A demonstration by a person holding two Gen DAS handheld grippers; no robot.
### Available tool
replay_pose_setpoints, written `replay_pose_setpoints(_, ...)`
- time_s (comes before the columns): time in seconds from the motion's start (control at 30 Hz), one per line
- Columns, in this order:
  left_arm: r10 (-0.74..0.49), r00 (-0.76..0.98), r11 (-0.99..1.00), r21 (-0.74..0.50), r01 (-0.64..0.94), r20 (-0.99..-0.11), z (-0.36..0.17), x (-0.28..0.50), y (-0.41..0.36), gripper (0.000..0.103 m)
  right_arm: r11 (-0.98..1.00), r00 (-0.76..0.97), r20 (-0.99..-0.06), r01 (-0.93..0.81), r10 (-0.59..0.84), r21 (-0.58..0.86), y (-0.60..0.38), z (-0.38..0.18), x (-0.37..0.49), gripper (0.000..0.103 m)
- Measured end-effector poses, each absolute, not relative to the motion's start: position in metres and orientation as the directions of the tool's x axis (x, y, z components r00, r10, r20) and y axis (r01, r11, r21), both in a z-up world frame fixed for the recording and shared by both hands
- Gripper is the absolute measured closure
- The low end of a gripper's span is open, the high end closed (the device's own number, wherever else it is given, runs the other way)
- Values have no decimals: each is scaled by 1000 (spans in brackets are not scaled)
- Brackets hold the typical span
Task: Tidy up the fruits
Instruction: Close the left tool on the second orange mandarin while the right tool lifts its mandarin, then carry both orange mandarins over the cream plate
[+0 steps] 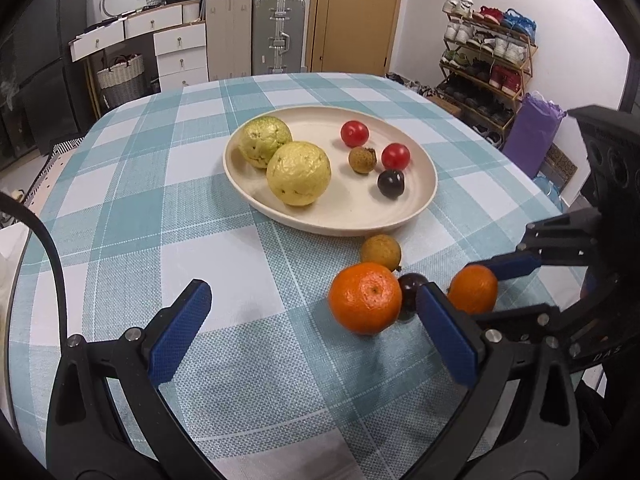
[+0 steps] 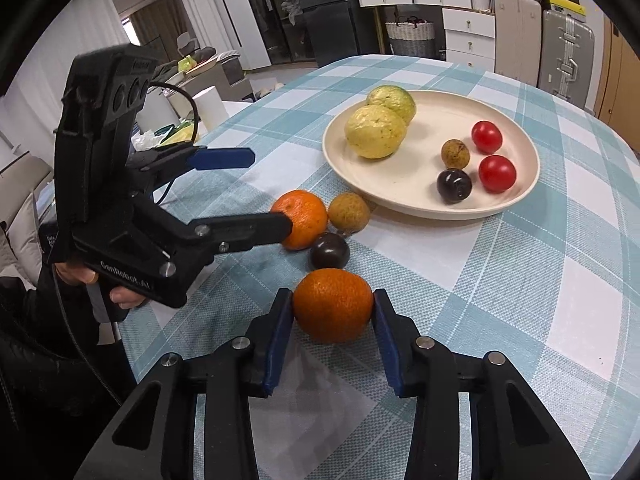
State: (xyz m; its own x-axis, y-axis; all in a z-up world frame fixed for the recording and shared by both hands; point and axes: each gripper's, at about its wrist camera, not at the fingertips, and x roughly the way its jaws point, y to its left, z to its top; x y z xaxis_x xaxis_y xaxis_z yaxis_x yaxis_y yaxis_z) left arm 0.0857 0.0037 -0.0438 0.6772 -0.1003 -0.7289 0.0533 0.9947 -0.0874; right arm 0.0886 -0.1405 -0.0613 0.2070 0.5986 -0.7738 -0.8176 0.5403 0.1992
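My right gripper (image 2: 332,298) is shut on a small mandarin (image 2: 332,304) that rests on the checked tablecloth; both blue pads press its sides. The same grip shows in the left wrist view, on the mandarin (image 1: 474,288). Beside it lie a dark plum (image 2: 330,252), a second mandarin (image 2: 304,216) and a brown longan (image 2: 349,211). My left gripper (image 1: 312,285) stands open and holds nothing, just left of that second mandarin (image 1: 365,298). The cream plate (image 1: 328,224) holds two yellow guavas (image 1: 298,172), two cherry tomatoes (image 1: 354,133), a longan (image 1: 362,160) and a dark plum (image 1: 391,184).
A person's hand (image 2: 120,296) holds the left gripper's handle (image 2: 120,240) at the table's left edge. Bare tablecloth (image 1: 140,200) lies left of the plate. Drawers, suitcases (image 1: 278,32) and a shoe rack (image 1: 488,56) stand beyond the table.
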Motion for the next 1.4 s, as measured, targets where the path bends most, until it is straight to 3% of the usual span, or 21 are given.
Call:
replay_pose_setpoints(0.27, -144, 652, 990, -110, 92, -744, -49, 85, 0, 5, 577, 256, -755, -794, 603, 192, -148, -57, 95, 62)
replay_pose_setpoints(0.47, -204, 627, 979, -154, 134, -751, -52, 86, -4, 28, 612, 293, -736, -764, 610, 204, -154, -52, 102, 62)
replay_pose_setpoints(0.7, -251, 611, 968, -181, 175, -751, -53, 86, -9, 64, 621, 305, -726, -755, 616, 209, -156, -49, 104, 62)
replay_pose_setpoints(1.4, -258, 678, 966, -209, 155, -688, -37, 80, 4, 66, 649, 350, -704, -733, 618, 205, -161, -47, 109, 62)
